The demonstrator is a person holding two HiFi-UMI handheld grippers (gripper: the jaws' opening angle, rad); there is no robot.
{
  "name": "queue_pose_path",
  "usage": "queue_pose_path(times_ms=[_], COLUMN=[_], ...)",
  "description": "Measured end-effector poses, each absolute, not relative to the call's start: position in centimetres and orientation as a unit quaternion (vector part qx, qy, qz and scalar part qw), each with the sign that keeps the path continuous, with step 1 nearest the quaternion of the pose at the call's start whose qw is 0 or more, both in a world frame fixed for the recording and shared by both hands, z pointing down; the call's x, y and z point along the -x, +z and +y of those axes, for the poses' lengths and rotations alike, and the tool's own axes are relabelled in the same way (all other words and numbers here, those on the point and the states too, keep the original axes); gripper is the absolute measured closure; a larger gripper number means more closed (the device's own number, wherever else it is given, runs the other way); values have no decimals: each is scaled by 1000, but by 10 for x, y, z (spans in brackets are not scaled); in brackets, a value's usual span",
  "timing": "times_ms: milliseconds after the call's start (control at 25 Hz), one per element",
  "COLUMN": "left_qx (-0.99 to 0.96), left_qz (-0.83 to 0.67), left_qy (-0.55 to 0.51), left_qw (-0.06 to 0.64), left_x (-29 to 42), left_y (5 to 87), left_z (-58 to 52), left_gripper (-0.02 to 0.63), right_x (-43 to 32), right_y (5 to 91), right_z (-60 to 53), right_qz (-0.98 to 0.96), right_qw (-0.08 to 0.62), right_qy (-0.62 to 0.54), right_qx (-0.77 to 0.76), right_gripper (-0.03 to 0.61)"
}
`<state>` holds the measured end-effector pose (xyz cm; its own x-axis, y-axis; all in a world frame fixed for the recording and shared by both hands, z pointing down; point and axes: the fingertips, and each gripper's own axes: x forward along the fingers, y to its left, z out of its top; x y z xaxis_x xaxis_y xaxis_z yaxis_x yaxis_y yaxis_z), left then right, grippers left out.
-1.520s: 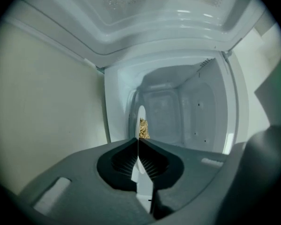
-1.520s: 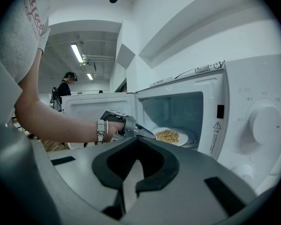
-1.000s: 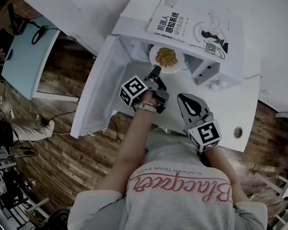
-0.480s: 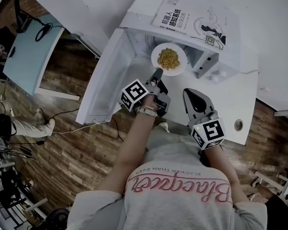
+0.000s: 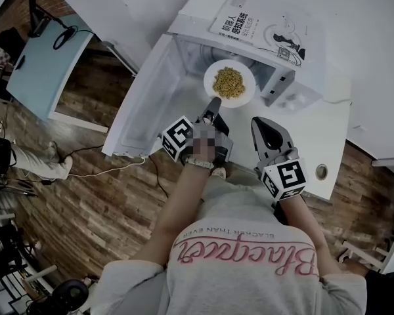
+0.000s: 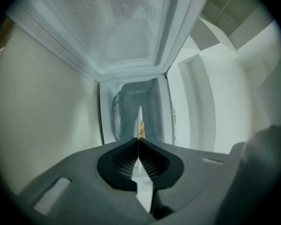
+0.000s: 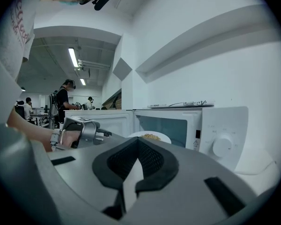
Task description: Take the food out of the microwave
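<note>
Left gripper first: its jaws are pinched tight on the near rim of the round white plate. In the left gripper view the plate shows edge-on, sticking straight out from the closed tips. Grabbing just the rim makes sense to me, since it keeps the gripper away from the pile of yellowish crumbly food heaped in the middle. The plate looks held level, probably so nothing slides off.

The plate sits right at the mouth of the white microwave. I'd say it's partly past the opening, so the job looks roughly halfway done, with the plate not yet set down anywhere. The white microwave door is swung wide to the left, leaving a clear way out.

The right gripper has its jaws together with nothing between them. It hangs back over the white counter, near the plate but not touching it. My guess is it's parked there to stay out of the way. A white paperback book lies on top of the microwave.
</note>
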<state>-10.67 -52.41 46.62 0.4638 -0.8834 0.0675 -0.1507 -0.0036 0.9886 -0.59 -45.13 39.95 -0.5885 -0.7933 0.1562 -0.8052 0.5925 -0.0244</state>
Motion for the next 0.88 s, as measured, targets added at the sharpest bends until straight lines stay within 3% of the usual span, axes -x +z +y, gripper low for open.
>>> queue_pose_path(times_ms=[880], left_qx=[-639], left_qz=[-420], left_qy=[-357], left_qw=[537], left_x=[97], left_y=[415], left_z=[-444], left_gripper=[604], right_x=[-4], right_y=[362], right_z=[-425], right_qz=[-902], right_qw=[40], right_qy=[20], right_qx=[-430], right_gripper=[569])
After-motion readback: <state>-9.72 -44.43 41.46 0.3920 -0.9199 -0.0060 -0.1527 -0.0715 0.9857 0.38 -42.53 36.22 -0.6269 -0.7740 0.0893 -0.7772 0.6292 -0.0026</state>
